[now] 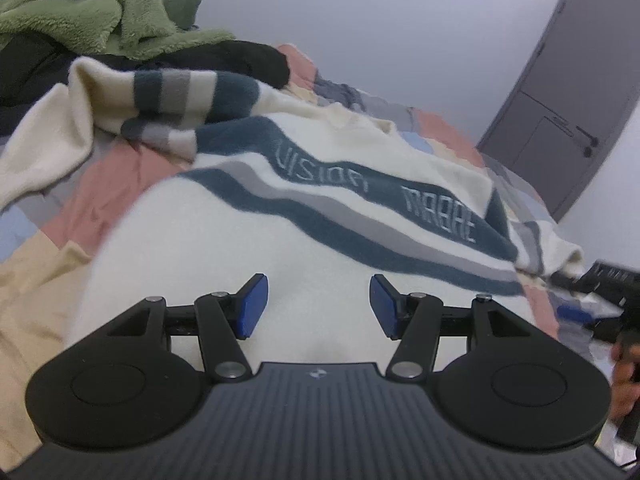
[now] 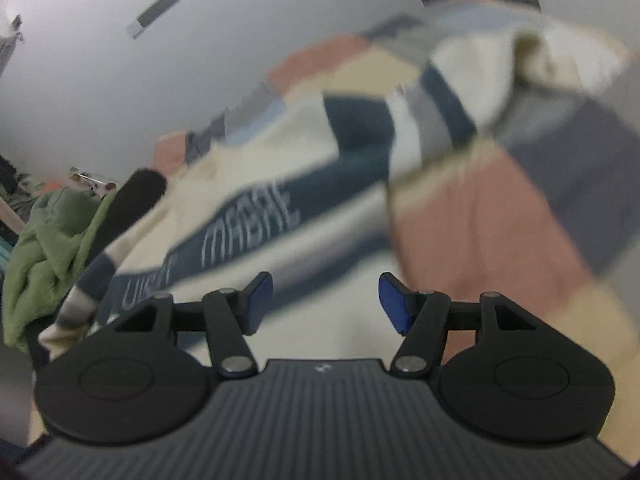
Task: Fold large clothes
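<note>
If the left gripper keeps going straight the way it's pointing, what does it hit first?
Most likely the cream sweater: the left gripper is open and empty, aimed at its plain lower part below the blue stripes. Depth is hard to judge.

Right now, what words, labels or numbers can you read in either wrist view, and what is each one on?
"VISION": stitched on the dark blue stripe of the cream sweater, left wrist view; partly hidden and blurred in the right wrist view.
"MABRE", or close to it: same stripe; last letters uncertain.
Small emblem on the left gripper body: too small to read.
Nothing else legible.
</note>
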### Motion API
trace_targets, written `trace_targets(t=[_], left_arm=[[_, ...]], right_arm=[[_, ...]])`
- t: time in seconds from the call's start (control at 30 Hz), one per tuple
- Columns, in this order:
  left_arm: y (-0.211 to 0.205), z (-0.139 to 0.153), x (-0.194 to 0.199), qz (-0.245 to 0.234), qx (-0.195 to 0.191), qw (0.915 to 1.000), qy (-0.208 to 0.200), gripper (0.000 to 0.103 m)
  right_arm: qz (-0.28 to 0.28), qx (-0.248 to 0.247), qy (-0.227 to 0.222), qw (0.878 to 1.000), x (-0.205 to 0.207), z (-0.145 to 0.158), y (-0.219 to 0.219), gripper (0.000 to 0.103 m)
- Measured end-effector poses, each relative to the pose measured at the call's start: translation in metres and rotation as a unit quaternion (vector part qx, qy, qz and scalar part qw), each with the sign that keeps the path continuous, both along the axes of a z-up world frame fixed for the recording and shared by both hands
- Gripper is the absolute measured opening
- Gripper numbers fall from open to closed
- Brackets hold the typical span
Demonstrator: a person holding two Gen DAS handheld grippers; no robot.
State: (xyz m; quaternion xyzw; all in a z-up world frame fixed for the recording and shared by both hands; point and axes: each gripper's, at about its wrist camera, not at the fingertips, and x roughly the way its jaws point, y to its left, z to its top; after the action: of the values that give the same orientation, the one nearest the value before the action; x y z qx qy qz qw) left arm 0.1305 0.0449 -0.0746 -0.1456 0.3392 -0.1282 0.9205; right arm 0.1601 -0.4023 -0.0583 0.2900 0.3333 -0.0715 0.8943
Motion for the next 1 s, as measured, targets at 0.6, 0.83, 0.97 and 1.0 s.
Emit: trace_targets(t=[0.6, 0.83, 0.97, 1.0], left_arm=[[-0.016, -0.003, -0.02, -0.02, -0.003, 0.9998, 0.008, 0.062], [-0.016, -0.003, -0.019, -0.033, -0.01, 0.9994, 0.01, 0.062], [-0.015, -0.003, -0.02, -0.038, -0.019, 0.999, 0.012, 0.062], [-0.015, -0.004, -0.02, -0.039, -0.021, 0.9989, 0.014, 0.062]], right_arm=[[0.007, 0.078, 0.108, 0.991, -0.027, -0.071, -0.004, 0.025], [-0.012, 0.025, 0.044, 0.999, -0.043, -0.035, -0.013, 0.01], [-0.035, 0.005, 0.038, 0.999, -0.05, -0.029, -0.026, 0.01], [-0.039, -0.003, 0.04, 0.998, -0.05, -0.029, -0.027, 0.01]])
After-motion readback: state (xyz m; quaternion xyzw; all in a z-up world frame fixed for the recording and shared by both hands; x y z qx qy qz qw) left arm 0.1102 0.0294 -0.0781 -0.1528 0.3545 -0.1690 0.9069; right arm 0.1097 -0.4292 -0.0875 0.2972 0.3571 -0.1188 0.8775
